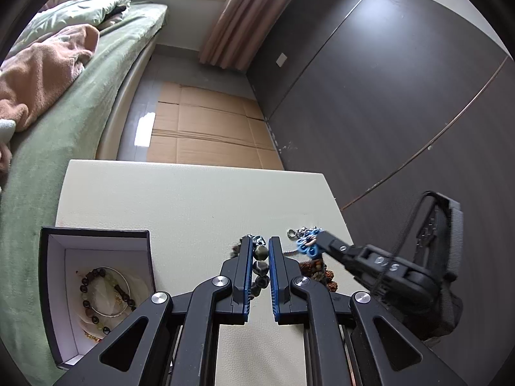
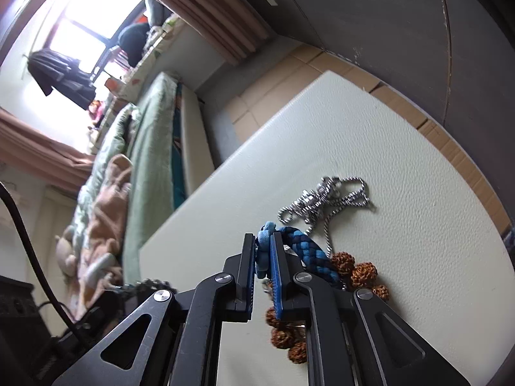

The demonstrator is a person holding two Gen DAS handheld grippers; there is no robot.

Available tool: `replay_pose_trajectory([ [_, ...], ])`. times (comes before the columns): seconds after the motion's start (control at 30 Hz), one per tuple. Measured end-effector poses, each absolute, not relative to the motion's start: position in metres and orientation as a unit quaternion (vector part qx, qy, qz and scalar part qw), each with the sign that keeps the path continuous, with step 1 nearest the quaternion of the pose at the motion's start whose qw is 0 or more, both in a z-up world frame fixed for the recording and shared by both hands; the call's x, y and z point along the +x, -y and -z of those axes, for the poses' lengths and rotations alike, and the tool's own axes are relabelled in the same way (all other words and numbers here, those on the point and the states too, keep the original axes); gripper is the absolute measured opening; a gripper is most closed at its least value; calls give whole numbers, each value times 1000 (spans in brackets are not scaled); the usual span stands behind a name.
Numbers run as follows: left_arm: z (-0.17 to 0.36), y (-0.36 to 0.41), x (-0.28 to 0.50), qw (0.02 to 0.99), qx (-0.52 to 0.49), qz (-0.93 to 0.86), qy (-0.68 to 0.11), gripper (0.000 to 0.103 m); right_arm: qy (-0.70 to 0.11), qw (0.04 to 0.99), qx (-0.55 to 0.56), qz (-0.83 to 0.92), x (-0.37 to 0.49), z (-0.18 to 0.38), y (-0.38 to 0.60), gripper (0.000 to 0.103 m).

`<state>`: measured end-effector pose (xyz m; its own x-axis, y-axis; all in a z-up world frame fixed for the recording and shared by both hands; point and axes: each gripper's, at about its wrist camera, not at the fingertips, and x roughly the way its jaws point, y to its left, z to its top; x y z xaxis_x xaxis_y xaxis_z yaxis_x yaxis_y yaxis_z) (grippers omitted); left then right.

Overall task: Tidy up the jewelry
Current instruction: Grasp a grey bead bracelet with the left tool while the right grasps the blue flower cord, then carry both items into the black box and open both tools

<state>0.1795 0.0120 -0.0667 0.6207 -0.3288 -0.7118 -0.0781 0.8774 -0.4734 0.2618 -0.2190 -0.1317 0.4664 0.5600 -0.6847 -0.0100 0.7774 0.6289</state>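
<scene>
- Surface [image 1: 180, 199] first: your pale top carries everything, with the open jewelry box [image 1: 96, 289] at its near left edge beside the bed [image 1: 48, 148], and the loose pile of pieces at the near right.
- That box already holds a dark bead bracelet [image 1: 96, 296] and a thin bangle, so you have to carry anything you lift leftward across the surface to reach it.
- Your left hand-held gripper [image 1: 260, 244] is the nearer one to the box; its jaws stand narrow around a strand of dark faceted beads [image 1: 261, 265], whose long axis runs straight along the fingers, toward you. Whether the pads truly pinch the strand you cannot tell.
- Your right hand-held gripper [image 2: 264, 241] sits further right, over the pile, closed on the light blue knot of the blue braided bracelet [image 2: 309, 254]; the braid trails back to the right under the finger.
- Just beyond it lies the silver chain [image 2: 325, 199], tangled, and the brown seed beads [image 2: 354, 270] curl beneath and beside the braid, touching it, so a lift may drag them.
</scene>
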Motion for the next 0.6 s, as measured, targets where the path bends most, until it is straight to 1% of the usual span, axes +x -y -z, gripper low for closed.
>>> replay_pose_trajectory([
  [0.3, 59, -13, 169, 873, -239, 70, -421, 10, -389, 832, 322, -231, 239, 89, 241, 10],
  [0.6, 53, -17, 157, 878, -239, 62, -410, 10, -295, 861, 302, -285, 206, 44, 239, 10],
])
